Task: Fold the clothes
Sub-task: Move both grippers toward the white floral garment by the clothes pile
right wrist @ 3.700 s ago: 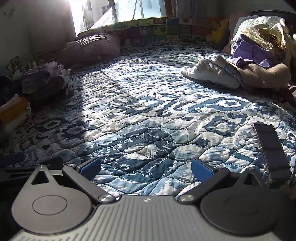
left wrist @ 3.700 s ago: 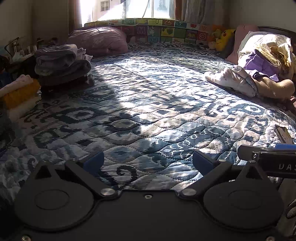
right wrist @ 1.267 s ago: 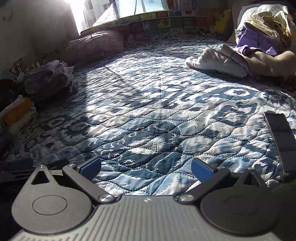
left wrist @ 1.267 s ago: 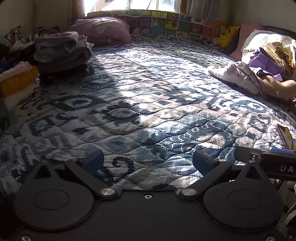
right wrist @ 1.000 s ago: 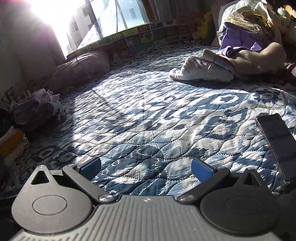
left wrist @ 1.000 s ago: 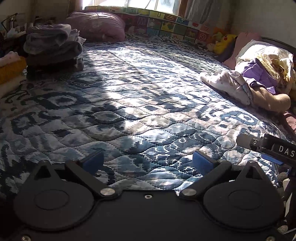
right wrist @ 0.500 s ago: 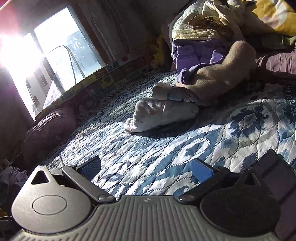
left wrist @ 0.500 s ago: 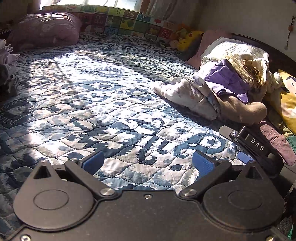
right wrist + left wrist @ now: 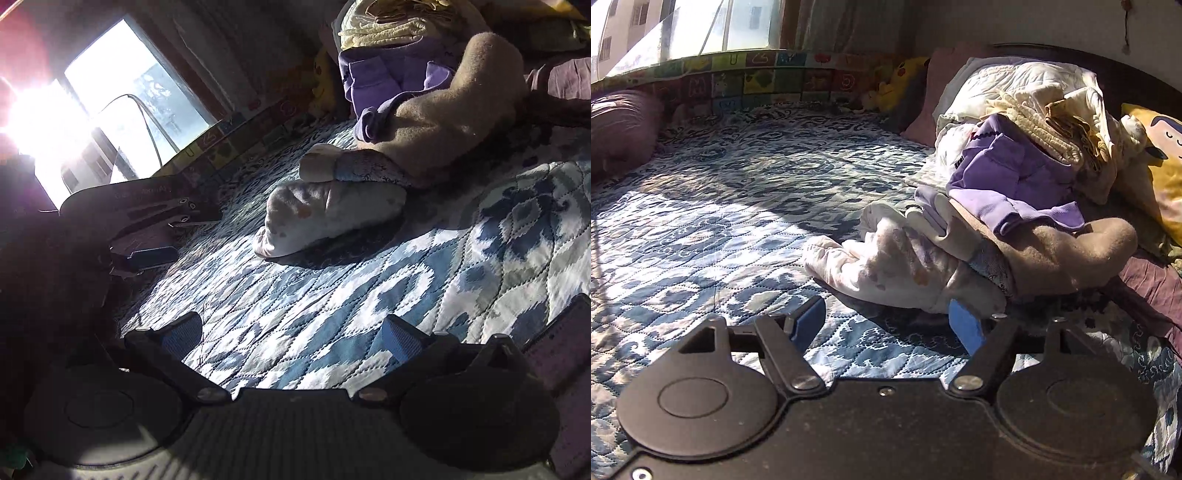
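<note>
On the quilt [image 9: 701, 229], crumpled white garment [image 9: 886, 266] bunched

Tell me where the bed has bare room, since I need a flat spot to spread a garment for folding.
The blue patterned quilt lies bare from the purple pillow and alphabet bumper down to the open left gripper. The right side is crowded: the white printed garment, tan garment and purple garment are heaped together.

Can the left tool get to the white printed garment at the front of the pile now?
Probably yes. The left tool is open and faces the white garment, with only bare quilt between them. The brown garment rests on its far end.
</note>
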